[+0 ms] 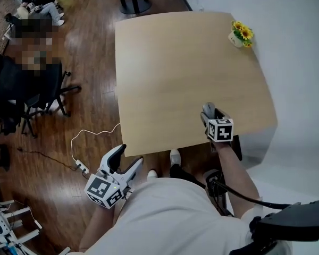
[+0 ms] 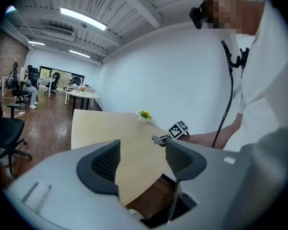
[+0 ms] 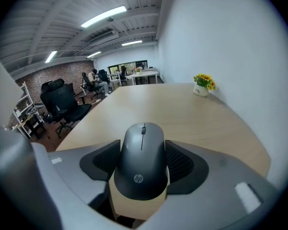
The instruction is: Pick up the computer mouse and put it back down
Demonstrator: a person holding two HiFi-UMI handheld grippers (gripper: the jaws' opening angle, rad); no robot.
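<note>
A dark grey computer mouse (image 3: pixel 143 159) sits between the pads of my right gripper (image 3: pixel 143 172), which is shut on its two sides. In the head view the mouse (image 1: pixel 207 109) and right gripper (image 1: pixel 210 116) are at the near edge of the light wooden table (image 1: pixel 175 62), towards its right corner. Whether the mouse rests on the tabletop or hangs just above it I cannot tell. My left gripper (image 1: pixel 128 158) is off the table, lower left, over the floor. In its own view its jaws stand open and hold nothing (image 2: pixel 141 159).
A small pot of yellow flowers (image 1: pixel 240 34) stands at the table's far right corner by the white wall. Black office chairs (image 1: pixel 37 89) stand to the left. A white cable and power strip (image 1: pixel 81 166) lie on the wooden floor.
</note>
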